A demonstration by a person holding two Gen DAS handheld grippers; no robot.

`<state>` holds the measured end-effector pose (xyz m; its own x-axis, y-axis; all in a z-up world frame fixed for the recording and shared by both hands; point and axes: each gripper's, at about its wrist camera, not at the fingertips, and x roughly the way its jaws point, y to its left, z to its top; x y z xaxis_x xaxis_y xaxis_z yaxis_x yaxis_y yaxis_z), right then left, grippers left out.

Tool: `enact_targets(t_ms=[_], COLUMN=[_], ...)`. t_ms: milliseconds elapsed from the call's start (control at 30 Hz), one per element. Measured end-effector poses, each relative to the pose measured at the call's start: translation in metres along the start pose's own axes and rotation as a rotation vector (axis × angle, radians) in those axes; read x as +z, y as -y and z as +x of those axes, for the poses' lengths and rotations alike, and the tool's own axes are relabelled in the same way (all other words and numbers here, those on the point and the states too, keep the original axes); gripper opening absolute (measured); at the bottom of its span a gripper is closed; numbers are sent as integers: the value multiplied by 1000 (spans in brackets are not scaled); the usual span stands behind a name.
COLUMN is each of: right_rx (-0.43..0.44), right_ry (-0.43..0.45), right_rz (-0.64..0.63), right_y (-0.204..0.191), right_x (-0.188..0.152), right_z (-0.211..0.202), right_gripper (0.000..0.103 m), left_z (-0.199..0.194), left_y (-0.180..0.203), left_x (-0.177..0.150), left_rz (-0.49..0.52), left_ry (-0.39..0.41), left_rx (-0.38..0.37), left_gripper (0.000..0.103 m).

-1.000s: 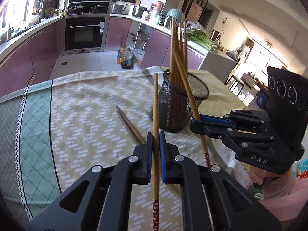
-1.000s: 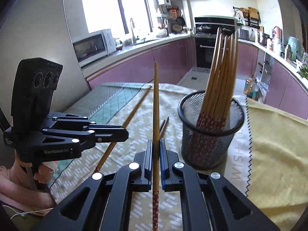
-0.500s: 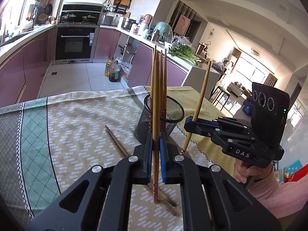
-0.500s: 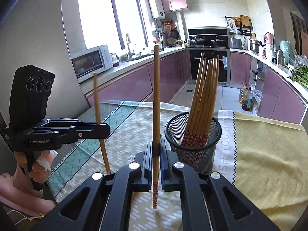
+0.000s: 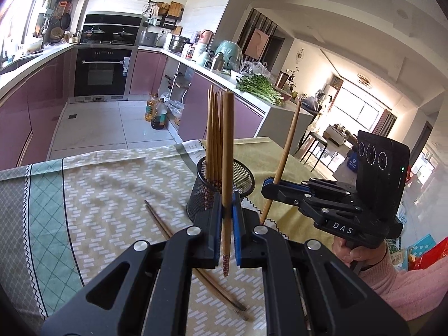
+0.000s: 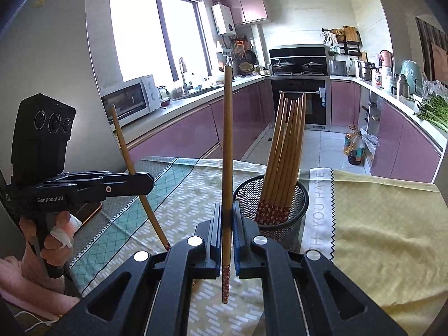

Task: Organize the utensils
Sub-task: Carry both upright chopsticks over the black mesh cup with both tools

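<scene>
Left gripper [image 5: 226, 218]: low centre of the left wrist view, clamped on a bamboo chopstick [image 5: 227, 173] that stands upright, patterned end down.
Right gripper [image 6: 227, 221]: low centre of its own view, likewise closed on a second chopstick [image 6: 227, 168], upright with the red patterned end hanging below the pads; from the left wrist view it sits at right, its stick leaning slightly.
Mesh cup [image 6: 299, 196]: centre-right of the right wrist view, on the tablecloth [image 6: 378, 224], already holding a leaning bundle of chopsticks [image 6: 285, 151].
Loose pair [image 5: 179, 240]: two darker chopsticks lying flat on the cloth, lower centre of the left wrist view, not yet collected.
Step in hand: carrying both sticks over to the cup, by my reading.
Doing it well: bring each patterned end over the open part of the rim, away from the bundle, keep the stick near vertical, and let go only once the tip is inside; one stick at a time avoids the two tools crowding.
Change from one second ago: both sticks have swung from pointing forward and low to upright, and the cup now sits lower and farther off in each view.
</scene>
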<state>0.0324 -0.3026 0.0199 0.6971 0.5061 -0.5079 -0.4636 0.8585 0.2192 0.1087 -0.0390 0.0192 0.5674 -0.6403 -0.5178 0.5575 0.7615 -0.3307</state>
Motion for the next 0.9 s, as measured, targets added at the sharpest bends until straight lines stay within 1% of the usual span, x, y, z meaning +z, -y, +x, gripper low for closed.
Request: enact_targets(t_ms=[533,900], right_rx=[-15,-10], right_ry=[35,54], right_rz=[0,-8], right_y=[0,-2], right_x=[7,11], right_z=[-8,-11], right_gripper=[6,6], left_z=[10,13], left_y=[7,16], left_x=[21,26], left_rz=[34,62], left_ry=[21,27], left_rx=[-13,-5], left_gripper=[8,8])
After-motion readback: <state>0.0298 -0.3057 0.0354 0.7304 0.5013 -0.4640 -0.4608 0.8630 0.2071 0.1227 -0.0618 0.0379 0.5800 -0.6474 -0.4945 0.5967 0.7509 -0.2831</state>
